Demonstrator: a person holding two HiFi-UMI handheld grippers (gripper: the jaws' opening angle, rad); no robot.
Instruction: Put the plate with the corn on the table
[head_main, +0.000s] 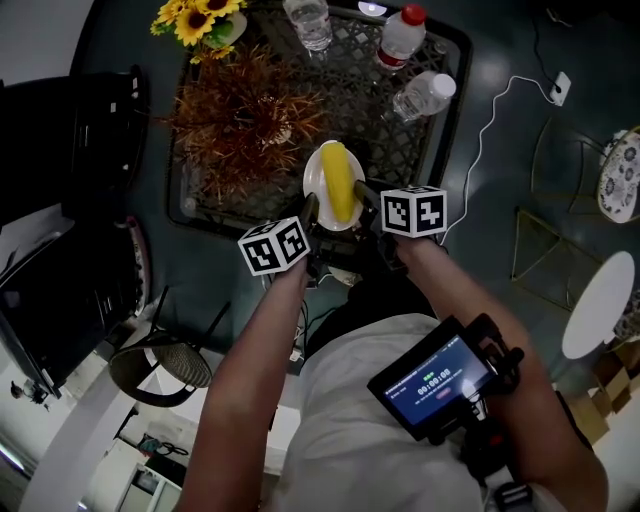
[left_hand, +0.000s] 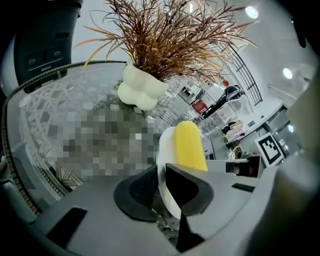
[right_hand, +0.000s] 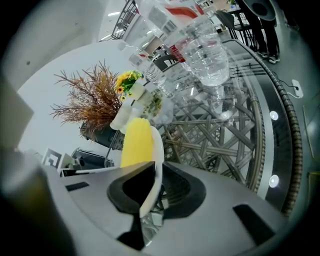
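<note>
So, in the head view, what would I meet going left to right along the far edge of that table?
sunflowers → clear bottle → red-capped bottle

Far left corner of the lattice surface (head_main: 370, 110): a bunch of sunflowers (head_main: 195, 18), bright yellow. Just in front of them, a big spray of dried rust-brown grass (head_main: 240, 115) spreads over the left half, standing in a lumpy white vase (left_hand: 141, 91). Along the far edge there's a clear water bottle (head_main: 308, 22), then a red-capped bottle (head_main: 402, 35) near the far right corner, and a white-capped bottle (head_main: 425, 95) by the right edge. Off the surface, a white cable (head_main: 487, 135) snakes across the dark floor (head_main: 490, 250) to a plug block (head_main: 561, 88). Gold wire frames (head_main: 545, 245) stand on the right, a black chair (head_main: 70, 130) on the left.
</note>
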